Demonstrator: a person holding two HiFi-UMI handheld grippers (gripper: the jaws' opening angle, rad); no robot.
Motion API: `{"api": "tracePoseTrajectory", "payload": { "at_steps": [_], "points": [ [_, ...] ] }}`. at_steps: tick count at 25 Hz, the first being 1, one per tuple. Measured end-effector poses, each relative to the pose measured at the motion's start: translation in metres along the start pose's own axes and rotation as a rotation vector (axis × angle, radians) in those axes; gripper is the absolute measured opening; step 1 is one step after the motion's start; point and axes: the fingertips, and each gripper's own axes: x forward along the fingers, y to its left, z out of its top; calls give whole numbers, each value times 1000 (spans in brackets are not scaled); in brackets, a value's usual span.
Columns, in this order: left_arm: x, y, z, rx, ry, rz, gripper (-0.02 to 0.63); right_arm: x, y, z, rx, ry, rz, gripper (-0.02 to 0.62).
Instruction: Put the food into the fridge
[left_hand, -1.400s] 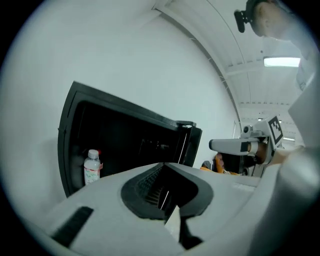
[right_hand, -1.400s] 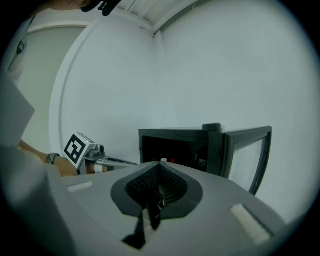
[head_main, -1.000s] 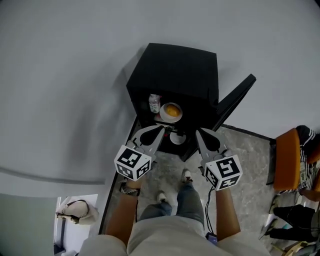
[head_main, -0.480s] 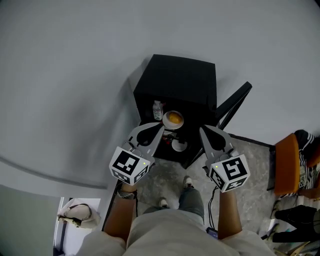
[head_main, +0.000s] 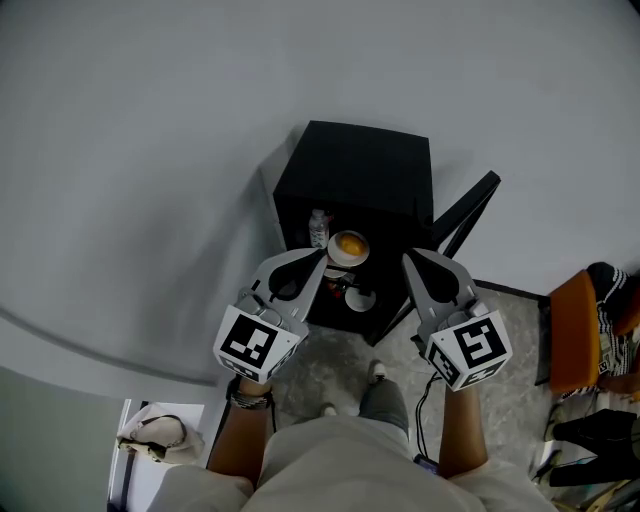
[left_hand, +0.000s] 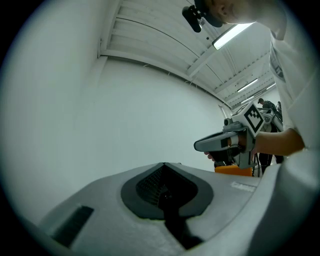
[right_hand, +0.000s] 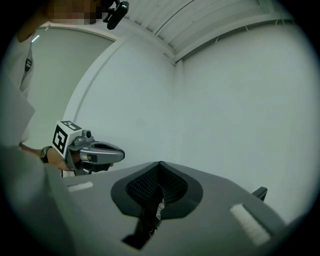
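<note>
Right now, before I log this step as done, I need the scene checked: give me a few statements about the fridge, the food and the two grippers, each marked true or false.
1. The door of the fridge stands open. True.
2. A bowl of orange food sits in the fridge. True.
3. The left gripper holds that bowl. False: its jaws are together, with nothing between them.
4. The right gripper has its jaws wide apart. False: they are together and empty.
5. In the head view, the bottle stands to the right of the bowl. False: it stands to its left.
</note>
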Motion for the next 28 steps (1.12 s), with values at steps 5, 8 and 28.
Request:
{"api": "tracePoseTrajectory", "payload": {
  "at_steps": [5, 8, 28],
  "points": [
    [0, 2, 6, 25, -11, 5, -3, 4, 4, 1, -12, 4, -3, 6],
    [1, 2, 3, 13, -8, 7, -3, 7, 5, -4, -13, 19, -4, 6],
    [11, 3, -12, -11, 13, 0, -3, 15, 3, -19, 3, 45, 2, 6]
  ]
}}
